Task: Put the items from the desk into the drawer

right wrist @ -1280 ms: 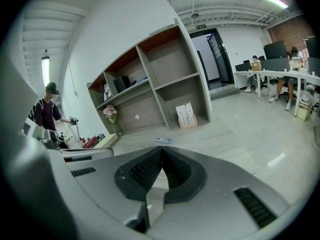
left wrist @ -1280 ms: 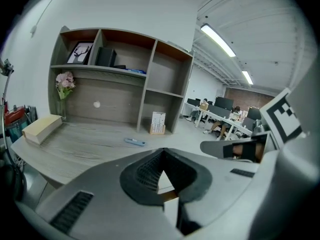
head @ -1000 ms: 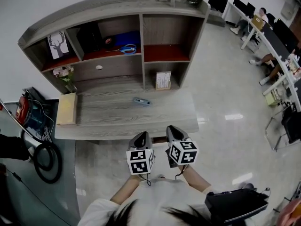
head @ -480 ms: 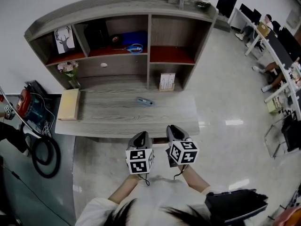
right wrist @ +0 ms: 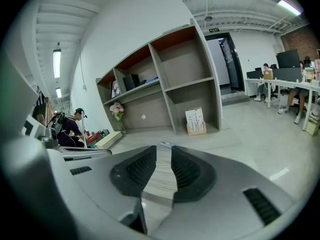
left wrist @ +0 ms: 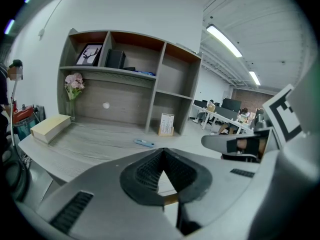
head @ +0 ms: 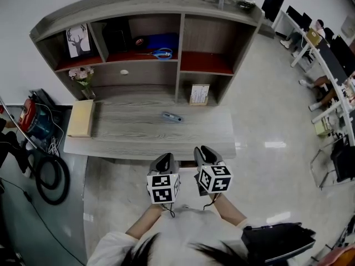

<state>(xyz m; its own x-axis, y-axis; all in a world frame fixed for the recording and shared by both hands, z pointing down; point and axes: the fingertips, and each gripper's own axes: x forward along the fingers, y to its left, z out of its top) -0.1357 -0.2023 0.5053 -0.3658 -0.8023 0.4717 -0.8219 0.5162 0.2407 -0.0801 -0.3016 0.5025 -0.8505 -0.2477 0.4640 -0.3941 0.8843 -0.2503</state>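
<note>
Short of the desk's (head: 138,140) near edge, the left gripper (head: 165,158) is closed and empty, while the right gripper's (head: 204,151) jaws have just been opening, part-spread with nothing between them. The small blue item (head: 171,117) lies mid-desk, so the right gripper should straddle its narrow width. The closed drawer (head: 138,76) behind it likely needs pulling open first.

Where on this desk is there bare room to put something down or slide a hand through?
The desktop is bare along its front edge, between the pale box at left and the small blue item, and right of that item. The red-floored cubby looks empty. Crowded: the shelf with scissors and the corner with flowers.
</note>
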